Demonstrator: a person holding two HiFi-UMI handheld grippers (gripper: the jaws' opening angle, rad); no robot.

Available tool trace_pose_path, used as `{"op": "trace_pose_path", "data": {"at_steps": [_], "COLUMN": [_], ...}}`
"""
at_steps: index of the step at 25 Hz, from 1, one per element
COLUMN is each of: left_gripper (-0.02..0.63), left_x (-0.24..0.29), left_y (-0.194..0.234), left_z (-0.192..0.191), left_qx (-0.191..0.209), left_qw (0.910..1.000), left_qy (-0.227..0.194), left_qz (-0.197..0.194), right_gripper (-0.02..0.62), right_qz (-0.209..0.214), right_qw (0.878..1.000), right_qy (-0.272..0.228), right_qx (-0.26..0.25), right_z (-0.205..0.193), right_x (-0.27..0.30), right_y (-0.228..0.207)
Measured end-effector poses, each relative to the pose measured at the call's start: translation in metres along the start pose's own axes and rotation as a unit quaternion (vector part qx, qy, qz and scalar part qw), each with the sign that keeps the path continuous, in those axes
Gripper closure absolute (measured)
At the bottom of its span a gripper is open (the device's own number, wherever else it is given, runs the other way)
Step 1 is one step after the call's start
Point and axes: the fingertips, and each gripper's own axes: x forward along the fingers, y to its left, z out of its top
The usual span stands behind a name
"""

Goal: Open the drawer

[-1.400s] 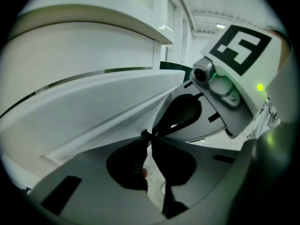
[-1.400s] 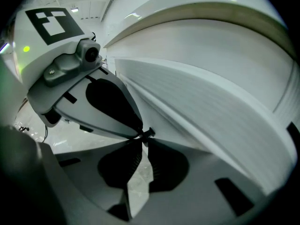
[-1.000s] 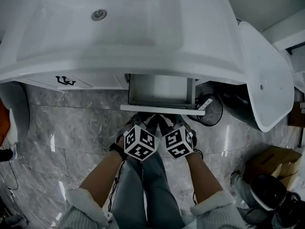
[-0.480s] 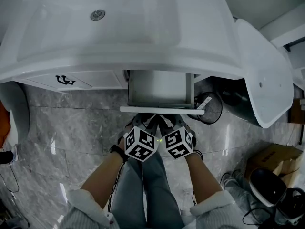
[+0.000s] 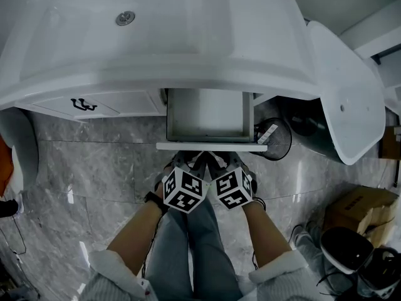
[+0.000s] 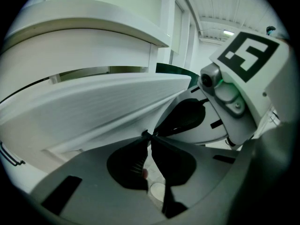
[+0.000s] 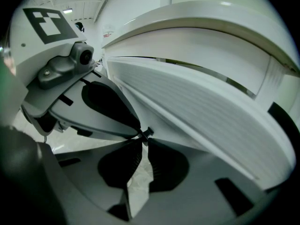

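Observation:
The white drawer [image 5: 210,147] under the sink [image 5: 156,42] stands pulled out, its grey inside bare. Both grippers sit side by side at the middle of its front panel, held low over the person's legs. My left gripper [image 5: 192,158] and my right gripper [image 5: 217,158] both point at that panel. In the left gripper view the left gripper [image 6: 148,136] has its tips closed on a small black handle piece below the drawer front [image 6: 103,107]. In the right gripper view the right gripper [image 7: 144,135] pinches the same black piece under the ribbed drawer front [image 7: 197,107].
A cabinet door with a black curled handle [image 5: 84,105] is left of the drawer. A black bin [image 5: 294,130] and a white curved fixture [image 5: 344,93] stand at the right. A cardboard box [image 5: 360,209] lies on the marble floor [image 5: 94,168].
A little more of the drawer's inside shows now than a second ago. Both grippers have stayed together at its front panel.

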Motion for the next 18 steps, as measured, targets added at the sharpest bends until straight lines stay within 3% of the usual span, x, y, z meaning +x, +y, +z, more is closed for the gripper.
{"op": "trace_pose_path", "data": {"at_steps": [8, 18], "left_gripper": [0.569, 0.57], "left_x": [0.007, 0.01], "left_y": [0.0, 0.002], "left_z": [-0.007, -0.014], "left_qx": [-0.02, -0.051], "left_qw": [0.9996, 0.9986], "left_qy": [0.015, 0.006], "left_qz": [-0.008, -0.011], "right_gripper": [0.549, 0.543], "right_qz": [-0.007, -0.016], "right_qw": [1.0, 0.998], "right_qy": [0.004, 0.0], "right_qx": [0.028, 0.068], "right_z": [-0.009, -0.014], "right_x": [0.007, 0.014], "right_y": [0.0, 0.0]}}
